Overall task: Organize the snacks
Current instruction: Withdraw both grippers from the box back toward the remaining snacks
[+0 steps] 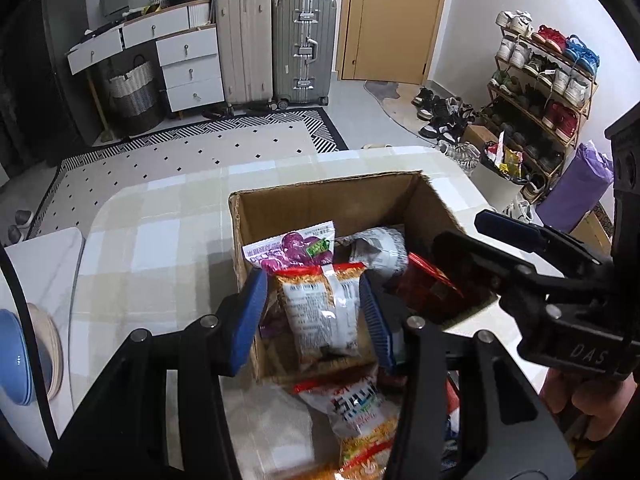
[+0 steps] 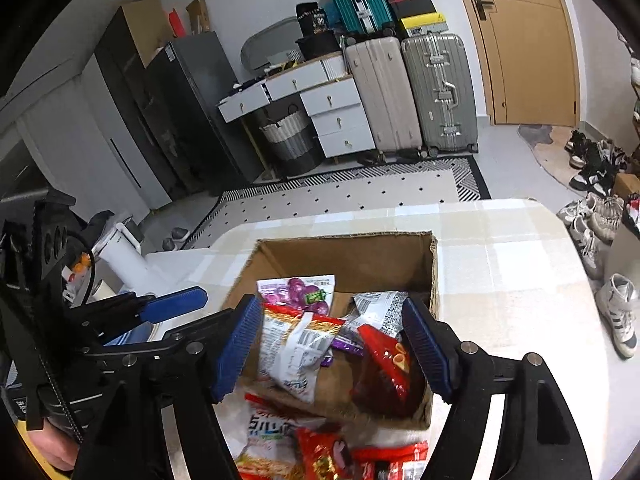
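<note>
An open cardboard box [image 1: 320, 200] stands on the checked table; it also shows in the right wrist view [image 2: 352, 252]. Inside lie a purple grape packet [image 1: 296, 246], a clear orange-edged snack bag [image 1: 324, 308], a grey-white packet [image 1: 380, 248] and a red bag [image 1: 428, 288]. My left gripper [image 1: 316, 320] is open over the box's near edge, its pads either side of the orange-edged bag without gripping it. My right gripper [image 2: 336, 348] is open above the box, with the red bag [image 2: 384, 364] near its right pad. More snack bags [image 2: 272, 432] lie on the table in front of the box.
Stacked blue and beige bowls [image 1: 24, 356] sit at the table's left edge. A white appliance [image 2: 124, 252] stands left of the table. Beyond the table are a patterned rug [image 1: 192, 160], suitcases [image 1: 280, 48], a drawer unit and a shoe rack [image 1: 548, 80].
</note>
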A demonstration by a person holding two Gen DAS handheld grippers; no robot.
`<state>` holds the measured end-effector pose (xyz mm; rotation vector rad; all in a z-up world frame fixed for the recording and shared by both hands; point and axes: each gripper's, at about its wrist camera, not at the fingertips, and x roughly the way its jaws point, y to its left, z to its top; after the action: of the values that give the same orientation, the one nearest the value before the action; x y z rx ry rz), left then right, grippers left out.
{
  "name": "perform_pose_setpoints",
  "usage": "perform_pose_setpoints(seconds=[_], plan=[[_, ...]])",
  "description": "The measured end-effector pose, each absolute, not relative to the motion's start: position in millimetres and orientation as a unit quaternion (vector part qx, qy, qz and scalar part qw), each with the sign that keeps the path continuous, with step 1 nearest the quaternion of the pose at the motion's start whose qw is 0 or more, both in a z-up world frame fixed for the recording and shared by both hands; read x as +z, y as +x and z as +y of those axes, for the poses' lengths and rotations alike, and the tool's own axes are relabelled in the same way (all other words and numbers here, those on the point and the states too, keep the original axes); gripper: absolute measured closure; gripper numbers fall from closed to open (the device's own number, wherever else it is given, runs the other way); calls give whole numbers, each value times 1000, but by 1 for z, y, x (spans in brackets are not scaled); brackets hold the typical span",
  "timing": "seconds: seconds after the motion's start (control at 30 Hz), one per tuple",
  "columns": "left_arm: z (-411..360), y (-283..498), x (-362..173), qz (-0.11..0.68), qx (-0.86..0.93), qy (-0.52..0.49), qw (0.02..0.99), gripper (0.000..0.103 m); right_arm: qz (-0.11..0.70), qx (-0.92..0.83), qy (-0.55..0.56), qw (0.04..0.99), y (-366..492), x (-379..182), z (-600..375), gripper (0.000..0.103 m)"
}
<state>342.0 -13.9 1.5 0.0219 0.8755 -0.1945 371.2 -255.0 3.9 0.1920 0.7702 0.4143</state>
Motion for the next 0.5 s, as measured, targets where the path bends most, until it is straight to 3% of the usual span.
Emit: perform_pose_setpoints(seconds=[0.33, 0.5], plan=[[-13, 265, 60, 378, -94, 6, 921, 44, 329, 212, 85, 916, 305, 53, -258, 28], [-10, 205, 94, 338, -101, 0, 936, 39, 291, 227, 77, 926, 252, 84, -258, 20]])
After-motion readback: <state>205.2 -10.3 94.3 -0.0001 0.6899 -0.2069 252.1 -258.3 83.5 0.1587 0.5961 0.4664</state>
